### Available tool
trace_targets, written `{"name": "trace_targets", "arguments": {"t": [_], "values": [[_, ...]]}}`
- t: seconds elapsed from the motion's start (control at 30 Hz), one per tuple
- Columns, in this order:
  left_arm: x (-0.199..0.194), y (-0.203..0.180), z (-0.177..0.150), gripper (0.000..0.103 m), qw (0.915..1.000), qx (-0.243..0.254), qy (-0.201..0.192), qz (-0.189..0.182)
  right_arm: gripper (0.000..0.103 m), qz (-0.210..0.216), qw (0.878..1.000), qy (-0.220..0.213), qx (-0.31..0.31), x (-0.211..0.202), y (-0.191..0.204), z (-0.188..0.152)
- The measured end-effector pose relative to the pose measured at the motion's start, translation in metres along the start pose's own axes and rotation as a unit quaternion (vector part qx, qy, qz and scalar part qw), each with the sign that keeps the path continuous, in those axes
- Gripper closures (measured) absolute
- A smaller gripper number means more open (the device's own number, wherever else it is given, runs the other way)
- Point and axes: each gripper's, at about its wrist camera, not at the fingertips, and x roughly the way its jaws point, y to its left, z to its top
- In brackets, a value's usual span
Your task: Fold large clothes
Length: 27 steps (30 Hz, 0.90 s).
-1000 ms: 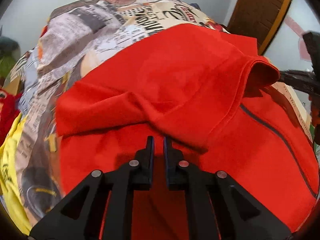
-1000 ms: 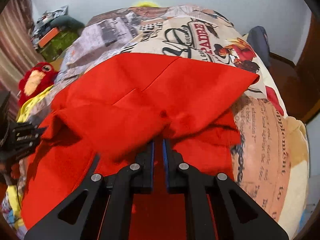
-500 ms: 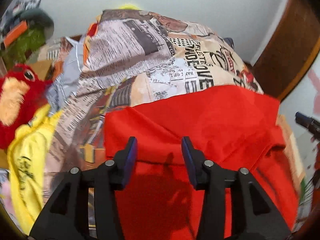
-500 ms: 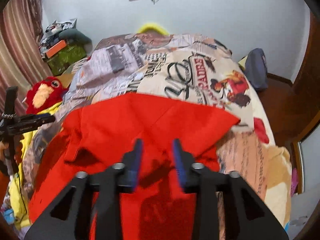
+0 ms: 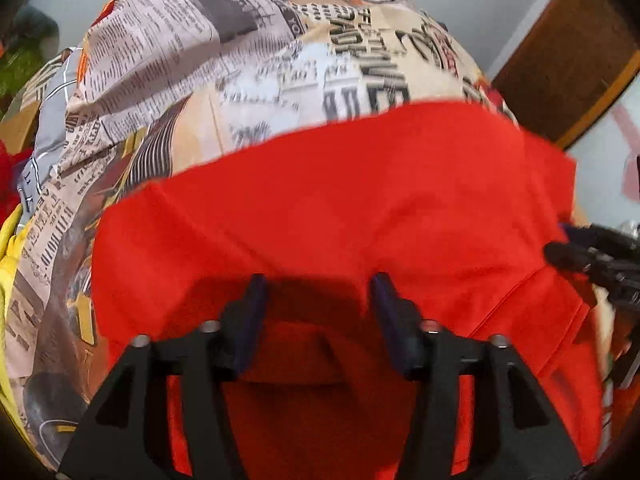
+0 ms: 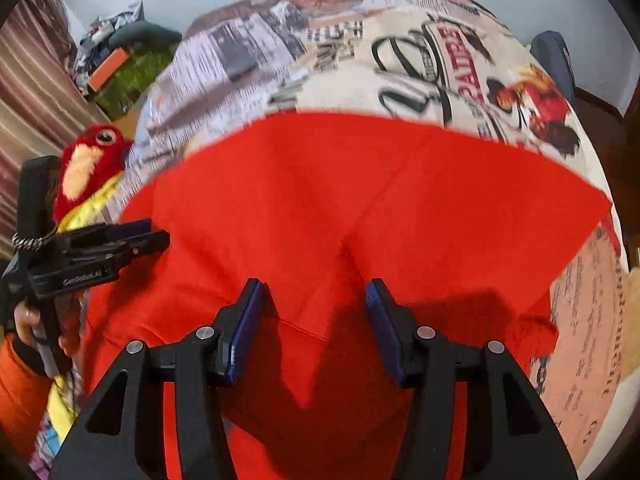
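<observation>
Both claws angle down over the red garment (image 5: 340, 200) folded on the bed (image 5: 192, 92), far edge straight, bare bedspread beyond. Left claw (image 5: 318, 292) and right claw (image 6: 316, 296) opening, nothing pinched.

Red garment (image 5: 340, 200) cut off at 6 o'clock, both views. Bedspread (image 5: 180, 80) print motion-blurred, lettering partly unreadable. Plush (image 5: 8, 176) cropped at 9 o'clock, left view.

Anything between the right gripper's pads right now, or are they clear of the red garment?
Nothing pinched: the right gripper has its jaws opening, and only the red garment lying flat on the bedspread shows through the gap, in the right wrist view.
</observation>
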Motion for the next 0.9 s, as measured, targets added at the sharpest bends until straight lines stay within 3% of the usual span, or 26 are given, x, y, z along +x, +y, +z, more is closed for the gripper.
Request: {"name": "trace_targets", "arguments": {"t": [0.03,0.07,0.37,0.53,0.6,0.9], "values": [[-0.003,0.005,-0.008,0.031,1.0,0.002,-0.004,0.005,0.045,0.0,1.0,0.0,0.002,0.0,-0.004,-0.007],[-0.003,0.008,-0.014,0.031,0.9999,0.004,0.001,0.011,0.04,0.002,1.0,-0.001,0.006,-0.003,-0.009,-0.015],[-0.032,0.048,-0.063,0.027,0.9989,-0.031,-0.009,0.035,0.038,0.0,0.999,-0.002,0.032,-0.026,-0.033,-0.048],[-0.034,0.055,-0.084,0.028,0.9925,-0.009,0.015,0.121,0.038,-0.038,0.999,-0.003,0.026,-0.035,-0.029,-0.055],[-0.039,0.06,-0.091,0.028,0.9908,-0.006,0.015,0.134,0.038,-0.036,0.999,-0.002,0.034,-0.038,-0.032,-0.06],[-0.088,0.078,-0.103,0.028,0.9929,-0.053,-0.01,0.106,0.038,-0.084,0.995,-0.012,0.059,-0.073,-0.049,-0.076]]}}
